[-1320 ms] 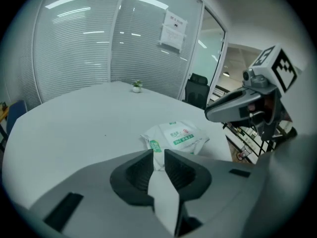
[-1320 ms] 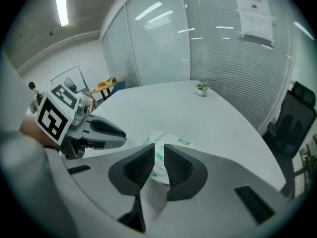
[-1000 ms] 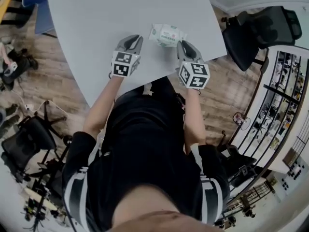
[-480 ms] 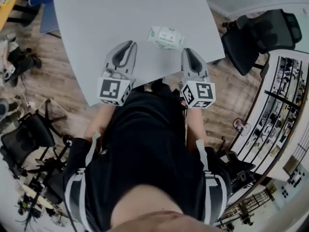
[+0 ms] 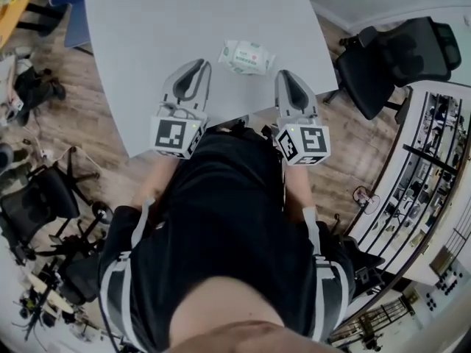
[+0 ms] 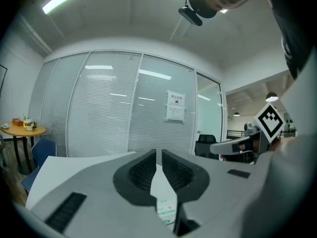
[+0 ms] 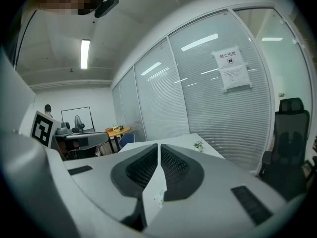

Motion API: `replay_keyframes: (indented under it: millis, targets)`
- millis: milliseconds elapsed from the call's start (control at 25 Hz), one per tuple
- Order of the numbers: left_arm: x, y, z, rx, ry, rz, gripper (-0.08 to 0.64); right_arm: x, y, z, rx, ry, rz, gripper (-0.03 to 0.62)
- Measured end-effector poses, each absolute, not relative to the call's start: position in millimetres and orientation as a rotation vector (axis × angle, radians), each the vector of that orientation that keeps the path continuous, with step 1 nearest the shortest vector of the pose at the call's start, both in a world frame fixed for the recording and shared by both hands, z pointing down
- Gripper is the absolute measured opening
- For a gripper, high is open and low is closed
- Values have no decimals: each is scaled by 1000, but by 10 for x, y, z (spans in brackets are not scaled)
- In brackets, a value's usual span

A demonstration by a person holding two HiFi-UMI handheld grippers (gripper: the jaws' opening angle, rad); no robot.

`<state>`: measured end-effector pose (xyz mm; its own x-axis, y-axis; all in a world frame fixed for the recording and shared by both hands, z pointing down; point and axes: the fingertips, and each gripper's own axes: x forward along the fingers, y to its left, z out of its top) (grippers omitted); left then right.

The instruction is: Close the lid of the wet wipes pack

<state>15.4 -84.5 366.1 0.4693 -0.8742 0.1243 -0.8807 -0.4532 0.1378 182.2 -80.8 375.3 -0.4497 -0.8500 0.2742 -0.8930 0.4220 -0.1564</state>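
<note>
Wet wipes pack (image 5: 246, 56): flat on tabletop (image 5: 147, 20), long axis crosswise, left end slightly farther. Left gripper (image 5: 193, 66) fingers narrowly apart; right gripper (image 5: 285, 76) fingers have just been closing, almost together; both empty.

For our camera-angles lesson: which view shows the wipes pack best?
The head view: the whole pack lies on the table in plain sight. The left and right gripper views each show only a sliver of it between the jaws.
</note>
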Motion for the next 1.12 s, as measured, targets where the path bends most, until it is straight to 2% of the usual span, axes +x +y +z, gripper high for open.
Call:
replay_keyframes:
  millis: [1120]
  targets:
    - [236, -828, 3677, 2521, -1526, 66, 54, 1825, -830, 3840, 1499, -2529, 452, 21]
